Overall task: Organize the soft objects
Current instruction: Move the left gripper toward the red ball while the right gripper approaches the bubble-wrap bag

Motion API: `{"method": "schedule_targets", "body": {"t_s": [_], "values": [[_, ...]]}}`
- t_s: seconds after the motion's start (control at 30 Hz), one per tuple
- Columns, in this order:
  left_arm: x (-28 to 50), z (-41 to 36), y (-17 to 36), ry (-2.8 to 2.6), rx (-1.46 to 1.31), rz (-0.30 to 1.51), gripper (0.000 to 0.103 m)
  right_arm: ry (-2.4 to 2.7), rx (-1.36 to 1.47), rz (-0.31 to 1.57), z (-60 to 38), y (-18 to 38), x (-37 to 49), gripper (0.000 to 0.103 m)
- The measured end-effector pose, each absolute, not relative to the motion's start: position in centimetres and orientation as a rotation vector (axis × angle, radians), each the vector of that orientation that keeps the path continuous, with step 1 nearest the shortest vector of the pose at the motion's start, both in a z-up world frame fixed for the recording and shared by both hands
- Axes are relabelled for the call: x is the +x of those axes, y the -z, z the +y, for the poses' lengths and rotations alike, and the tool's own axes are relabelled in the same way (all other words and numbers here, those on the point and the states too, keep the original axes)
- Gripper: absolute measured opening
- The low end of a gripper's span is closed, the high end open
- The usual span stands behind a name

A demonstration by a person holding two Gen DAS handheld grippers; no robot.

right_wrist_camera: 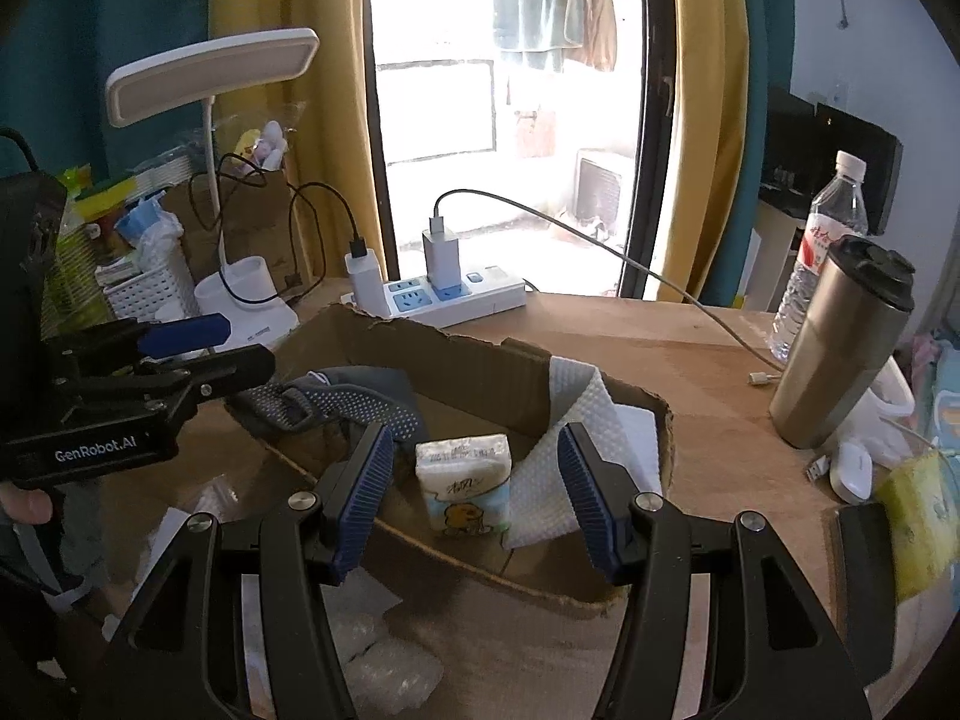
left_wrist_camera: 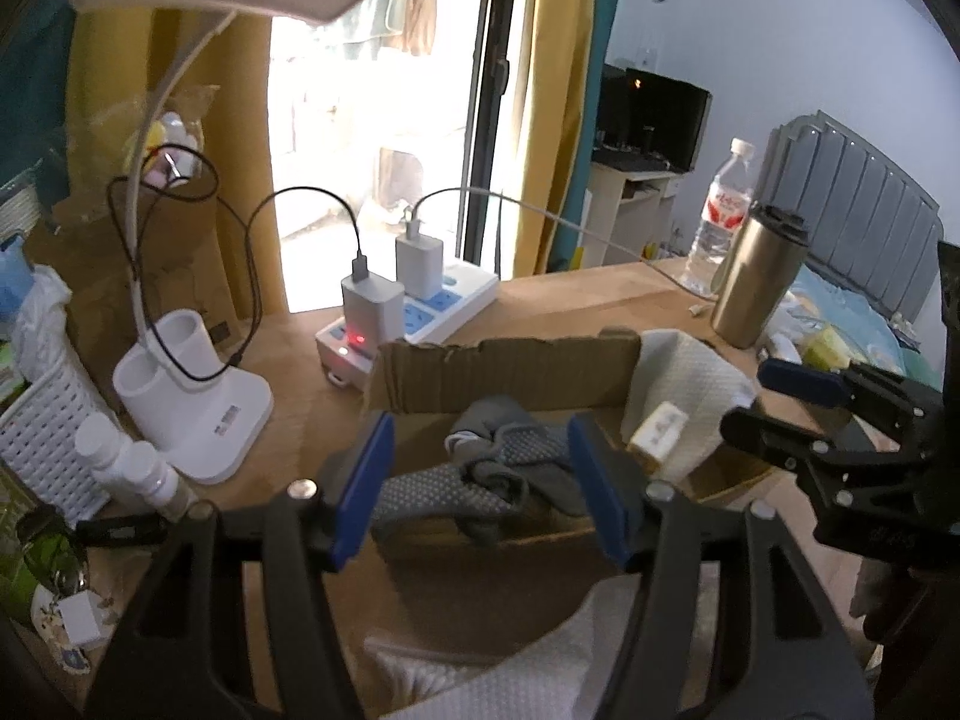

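Note:
An open cardboard box (left_wrist_camera: 510,369) stands on the wooden table. Inside lie grey dotted socks (left_wrist_camera: 510,468) in a crumpled heap, and a small tissue pack (right_wrist_camera: 465,477) stands upright beside them. A white towel (right_wrist_camera: 576,420) hangs over the box's right wall. My left gripper (left_wrist_camera: 483,480) hovers open over the socks, its blue pads apart and touching nothing. My right gripper (right_wrist_camera: 477,492) is open too; the tissue pack shows between its fingers, clear of both pads. Each gripper also appears in the other view: the right gripper (left_wrist_camera: 747,399) and the left gripper (right_wrist_camera: 228,345). Another white cloth (left_wrist_camera: 480,678) lies in front of the box.
Behind the box sit a power strip (right_wrist_camera: 456,297) with chargers and cables, and a white lamp base (left_wrist_camera: 192,396). A steel tumbler (right_wrist_camera: 840,348) and a water bottle (right_wrist_camera: 828,252) stand right. A white basket (left_wrist_camera: 42,426) and small bottles (left_wrist_camera: 138,468) stand left. Clear wrapping (right_wrist_camera: 378,666) lies in front.

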State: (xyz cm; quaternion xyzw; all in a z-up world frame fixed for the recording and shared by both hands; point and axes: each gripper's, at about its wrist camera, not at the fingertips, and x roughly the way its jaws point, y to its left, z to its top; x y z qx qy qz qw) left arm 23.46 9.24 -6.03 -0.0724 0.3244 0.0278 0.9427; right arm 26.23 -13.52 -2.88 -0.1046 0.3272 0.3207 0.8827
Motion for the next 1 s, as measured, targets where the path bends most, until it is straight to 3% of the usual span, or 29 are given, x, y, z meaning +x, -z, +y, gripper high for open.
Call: {"method": "schedule_targets", "body": {"t_s": [0.9, 0.97, 1.0], "values": [[16.6, 6.4, 5.4, -0.014, -0.136, 0.623, 0.062, -0.653, -0.234, 0.634, -14.9, 1.3, 19.3, 0.067], [16.2, 6.3, 5.6, -0.016, -0.136, 0.626, 0.066, -0.652, -0.235, 0.639, -15.0, 1.5, 19.1, 0.067], [16.0, 6.3, 5.8, -0.015, -0.137, 0.628, 0.075, -0.650, -0.234, 0.641, -15.0, 1.6, 19.0, 0.067]]}}
